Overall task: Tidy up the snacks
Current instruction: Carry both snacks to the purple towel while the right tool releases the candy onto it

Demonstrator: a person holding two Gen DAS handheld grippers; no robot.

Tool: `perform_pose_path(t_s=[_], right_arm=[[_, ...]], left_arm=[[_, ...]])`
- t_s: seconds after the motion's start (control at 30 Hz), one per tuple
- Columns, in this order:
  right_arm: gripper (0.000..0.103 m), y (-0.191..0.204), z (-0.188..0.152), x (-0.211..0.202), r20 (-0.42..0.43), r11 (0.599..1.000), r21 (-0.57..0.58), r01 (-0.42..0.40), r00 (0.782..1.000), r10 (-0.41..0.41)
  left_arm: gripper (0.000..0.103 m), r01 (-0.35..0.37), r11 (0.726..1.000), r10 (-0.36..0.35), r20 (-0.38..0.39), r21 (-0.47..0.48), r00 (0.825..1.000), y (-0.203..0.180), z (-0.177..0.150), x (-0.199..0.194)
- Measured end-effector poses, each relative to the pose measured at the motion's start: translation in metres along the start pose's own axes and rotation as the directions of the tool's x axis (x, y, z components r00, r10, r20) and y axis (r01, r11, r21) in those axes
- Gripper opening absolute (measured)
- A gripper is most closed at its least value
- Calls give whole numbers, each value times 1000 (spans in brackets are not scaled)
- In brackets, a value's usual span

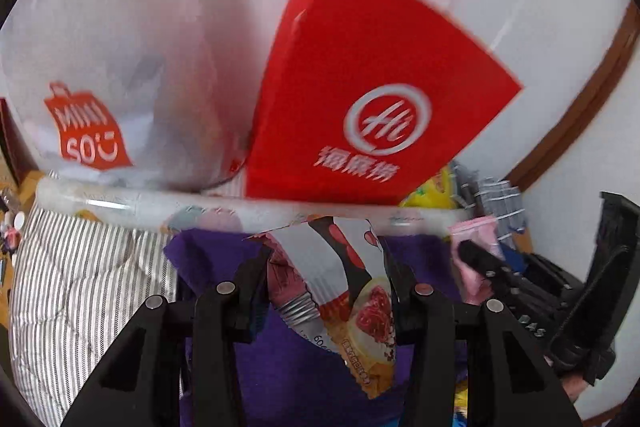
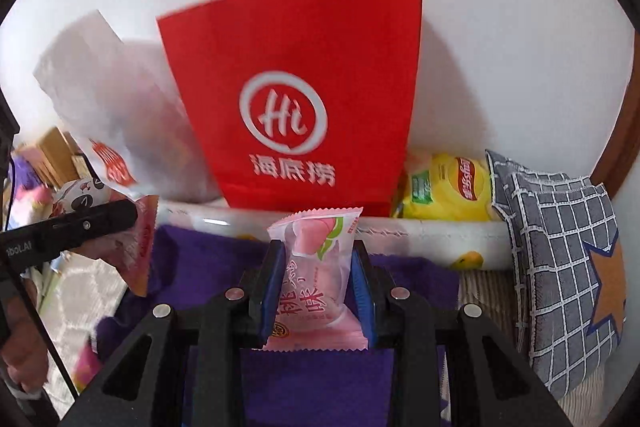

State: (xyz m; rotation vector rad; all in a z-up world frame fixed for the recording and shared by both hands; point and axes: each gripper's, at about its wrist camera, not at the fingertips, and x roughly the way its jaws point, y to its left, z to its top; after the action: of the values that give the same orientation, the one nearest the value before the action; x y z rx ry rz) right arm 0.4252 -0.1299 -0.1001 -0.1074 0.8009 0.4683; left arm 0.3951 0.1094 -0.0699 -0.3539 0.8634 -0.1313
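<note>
My left gripper (image 1: 326,267) is shut on a white snack packet (image 1: 348,299) printed with a cartoon and a strawberry pastry. My right gripper (image 2: 318,267) is shut on a pink peach snack packet (image 2: 316,283), which stands upright between the blue pads. Just ahead of both, a red paper bag (image 2: 296,99) with white cord handles stands against the wall. To its left leans a white translucent shopping bag (image 1: 120,67). The left wrist view shows the right gripper (image 1: 476,259) at the right with the pink packet (image 1: 472,231). The left gripper (image 2: 128,217) shows at the left of the right wrist view.
A purple cloth (image 2: 312,379) lies under both grippers. A white printed roll (image 2: 440,235) runs along the base of the bags. A yellow chips bag (image 2: 448,191) and a grey checked pillow (image 2: 560,267) sit at the right, striped bedding (image 1: 80,287) at the left.
</note>
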Motion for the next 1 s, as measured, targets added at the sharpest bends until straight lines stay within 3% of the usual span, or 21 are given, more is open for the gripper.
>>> perform_pose_path(t_s=[0.07, 0.17, 0.3, 0.77, 1.0], right_arm=[[31, -6, -3, 11, -33, 1000, 2, 12, 999, -12], [31, -10, -8, 22, -56, 1000, 5, 20, 998, -20], [31, -8, -14, 37, -102, 1000, -23, 12, 995, -14], [31, -10, -30, 74, -212, 998, -47, 52, 975, -61], [31, -7, -32, 80, -243, 997, -50, 52, 968, -63]], left_arm=[[45, -43, 999, 43, -30, -3, 999, 7, -1, 11], [45, -41, 999, 40, -46, -22, 998, 15, -4, 18], [45, -96, 995, 94, -82, -29, 992, 21, -8, 31], [45, -106, 994, 97, -184, -38, 978, 21, -19, 58], [45, -113, 993, 106, -199, -20, 974, 14, -23, 63]])
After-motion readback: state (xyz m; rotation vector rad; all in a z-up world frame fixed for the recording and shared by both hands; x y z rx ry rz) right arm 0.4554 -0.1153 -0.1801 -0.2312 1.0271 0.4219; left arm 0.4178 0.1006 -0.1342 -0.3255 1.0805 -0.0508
